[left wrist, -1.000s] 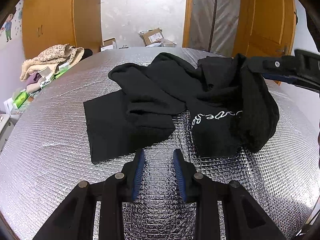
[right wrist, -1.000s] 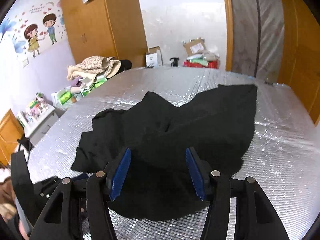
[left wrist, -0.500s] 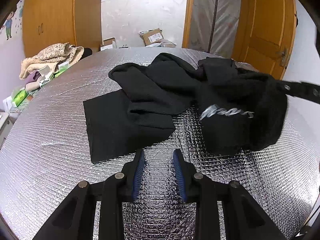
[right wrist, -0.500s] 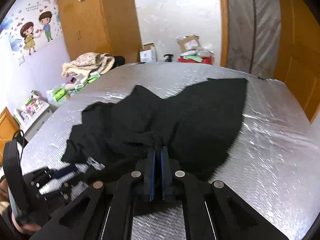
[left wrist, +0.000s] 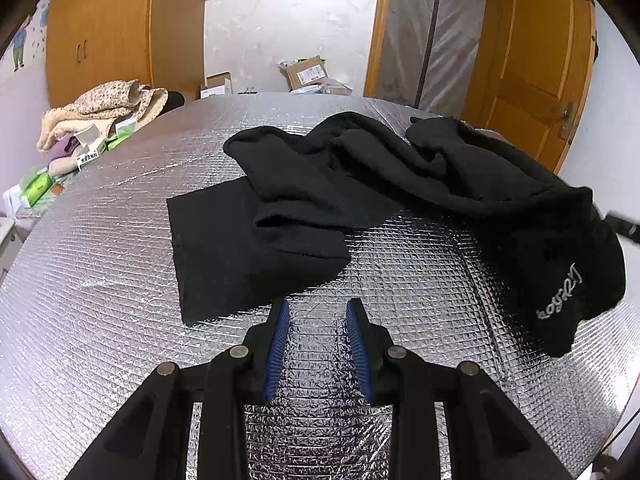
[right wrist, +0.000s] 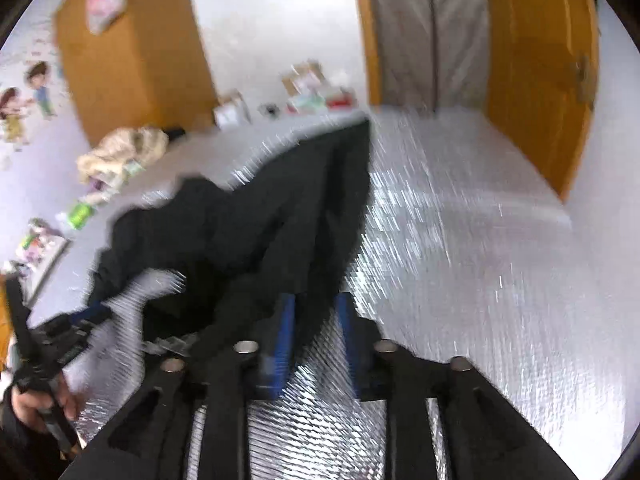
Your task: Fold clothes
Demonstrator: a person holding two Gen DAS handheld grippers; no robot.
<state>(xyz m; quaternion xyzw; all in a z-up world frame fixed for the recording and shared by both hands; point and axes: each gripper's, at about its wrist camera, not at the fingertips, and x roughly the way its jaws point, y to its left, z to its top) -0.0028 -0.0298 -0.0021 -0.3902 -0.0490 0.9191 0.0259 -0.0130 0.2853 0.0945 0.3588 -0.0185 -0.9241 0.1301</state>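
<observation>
A black garment (left wrist: 360, 184) is lying crumpled across the foil-covered desk (left wrist: 100, 300), one flat panel spreading near the left claw (left wrist: 319, 320) and the lettered end (left wrist: 560, 292) hanging lifted at the right side. The left claw is hovering released over bare foil just short of the panel's edge, holding nothing. The right claw (right wrist: 314, 320) is showing a gap between its blue pads with cloth bunched at them; the view is blurred, so whether it is gripping the garment cannot be told. Judged from this, the step in hand is spreading the garment out with the right claw. The next move is calling for the left claw to be taking a matching edge so the cloth is pulled flat.
</observation>
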